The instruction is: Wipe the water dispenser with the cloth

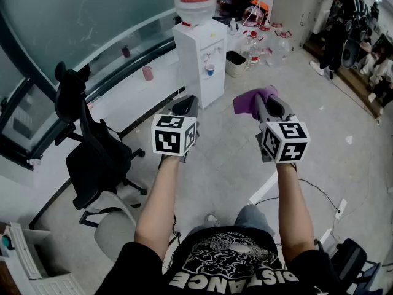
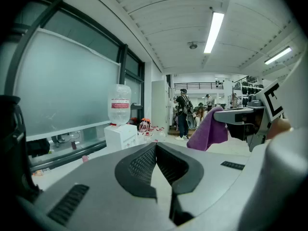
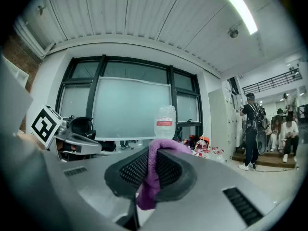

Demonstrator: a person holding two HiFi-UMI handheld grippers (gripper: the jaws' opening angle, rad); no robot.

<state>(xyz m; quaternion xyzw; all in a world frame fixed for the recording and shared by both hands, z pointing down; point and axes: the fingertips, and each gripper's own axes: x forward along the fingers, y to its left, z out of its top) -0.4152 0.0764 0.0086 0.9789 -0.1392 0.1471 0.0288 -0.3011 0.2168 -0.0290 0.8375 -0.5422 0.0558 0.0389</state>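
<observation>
Cloth (image 3: 150, 179) clamped between right tongs (image 3: 153, 153), water dispenser (image 1: 199, 60) well ahead of them

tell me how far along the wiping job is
Done: the purple cloth is clamped in the right gripper. In hand: both grippers face the water dispenser from across the floor, the left gripper shut and empty. Left: all the wiping; the cloth isn't touching it.

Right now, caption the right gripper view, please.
Right gripper clamps the purple cloth, water dispenser ahead.
</observation>
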